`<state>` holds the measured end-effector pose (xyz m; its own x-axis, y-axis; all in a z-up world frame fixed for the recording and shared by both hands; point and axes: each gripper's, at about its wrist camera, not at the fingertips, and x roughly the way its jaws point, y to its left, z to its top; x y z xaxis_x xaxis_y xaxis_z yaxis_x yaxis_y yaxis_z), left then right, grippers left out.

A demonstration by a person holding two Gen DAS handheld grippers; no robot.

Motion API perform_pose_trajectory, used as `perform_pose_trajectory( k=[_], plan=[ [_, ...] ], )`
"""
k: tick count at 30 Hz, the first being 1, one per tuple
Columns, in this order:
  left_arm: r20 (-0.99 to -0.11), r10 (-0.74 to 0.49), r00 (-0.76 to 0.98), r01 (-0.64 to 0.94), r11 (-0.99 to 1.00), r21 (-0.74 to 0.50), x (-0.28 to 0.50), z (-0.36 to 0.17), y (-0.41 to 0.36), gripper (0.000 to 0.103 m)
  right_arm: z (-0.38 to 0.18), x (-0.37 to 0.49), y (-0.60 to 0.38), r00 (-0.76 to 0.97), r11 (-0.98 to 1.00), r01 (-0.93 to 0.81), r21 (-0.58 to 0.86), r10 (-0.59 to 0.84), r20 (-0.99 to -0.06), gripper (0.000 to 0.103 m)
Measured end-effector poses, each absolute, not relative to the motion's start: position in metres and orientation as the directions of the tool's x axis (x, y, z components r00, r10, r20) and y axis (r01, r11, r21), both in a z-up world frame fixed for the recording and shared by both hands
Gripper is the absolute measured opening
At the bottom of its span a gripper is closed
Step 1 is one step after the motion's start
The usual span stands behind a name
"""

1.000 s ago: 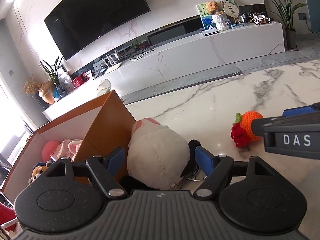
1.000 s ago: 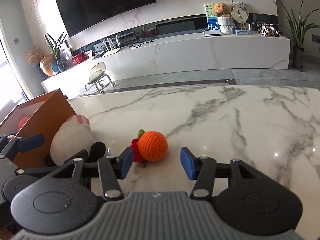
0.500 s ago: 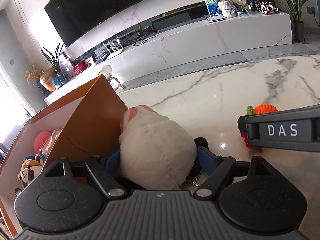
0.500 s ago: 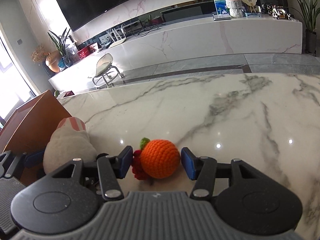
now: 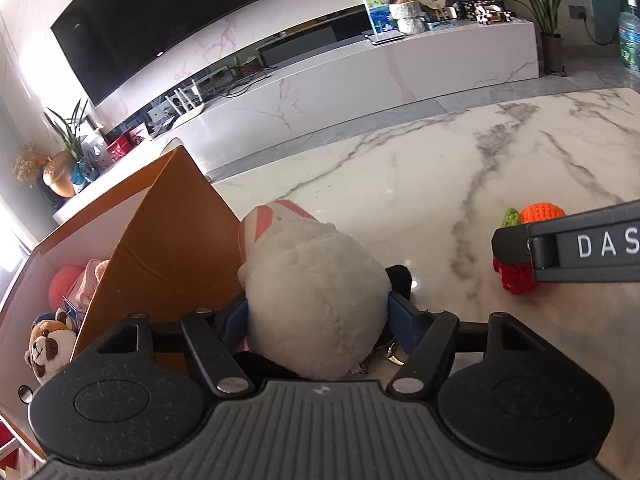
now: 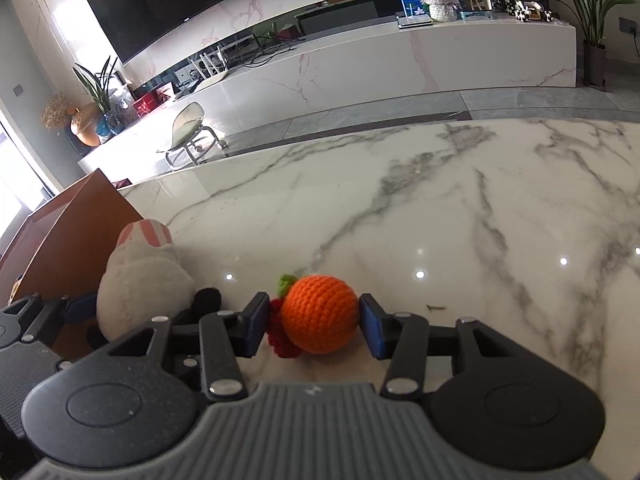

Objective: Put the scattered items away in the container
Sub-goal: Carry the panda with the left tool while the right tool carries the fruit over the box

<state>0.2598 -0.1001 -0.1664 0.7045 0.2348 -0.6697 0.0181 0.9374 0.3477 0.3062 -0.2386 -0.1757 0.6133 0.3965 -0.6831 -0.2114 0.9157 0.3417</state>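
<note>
A white plush [image 5: 316, 300] is pinched between the jaws of the left gripper [image 5: 318, 316], held just beside the orange wall of the box [image 5: 168, 240] at the worktop's [image 6: 440, 208] left edge, apparently so that it can be carried over the rim; a panda toy [image 5: 44, 354] and pink items [image 5: 76, 284] already lie inside the box; the crocheted orange [image 6: 318, 314] is bracketed by the jaws of the right gripper [image 6: 314, 324], which touch or nearly touch its sides near the worktop's near edge, seemingly so that a grip is taken across its width; whether it is fully clamped cannot be told.
</note>
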Motion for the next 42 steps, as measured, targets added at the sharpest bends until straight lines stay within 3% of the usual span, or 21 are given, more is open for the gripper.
perform_pose_trajectory(
  k=[13, 25, 34, 42],
  plan=[
    [-0.716, 0.034, 0.698, 0.194, 0.953, 0.234, 0.159, -0.141, -0.101, 0.079, -0.135, 0.188, -0.261, 0.662, 0.945, -0.096, 0.311, 0.294, -0.689, 0.051],
    [-0.589, -0.064, 0.805, 0.174, 0.976, 0.132, 0.097, -0.055, -0.065, 0.079, -0.078, 0.118, -0.238, 0.723, 0.952, -0.145, 0.271, 0.289, -0.627, 0.051],
    [-0.501, -0.025, 0.865, 0.092, 0.990, 0.110, 0.082, -0.013, -0.011, 0.079, -0.031, 0.106, -0.182, 0.744, 0.927, -0.276, 0.254, 0.374, -0.554, 0.051],
    [-0.476, 0.040, 0.879, 0.004, 0.996, 0.091, 0.093, 0.002, 0.047, 0.079, -0.012, 0.117, -0.125, 0.724, 0.903, -0.376, 0.208, 0.426, -0.542, 0.051]
  ],
)
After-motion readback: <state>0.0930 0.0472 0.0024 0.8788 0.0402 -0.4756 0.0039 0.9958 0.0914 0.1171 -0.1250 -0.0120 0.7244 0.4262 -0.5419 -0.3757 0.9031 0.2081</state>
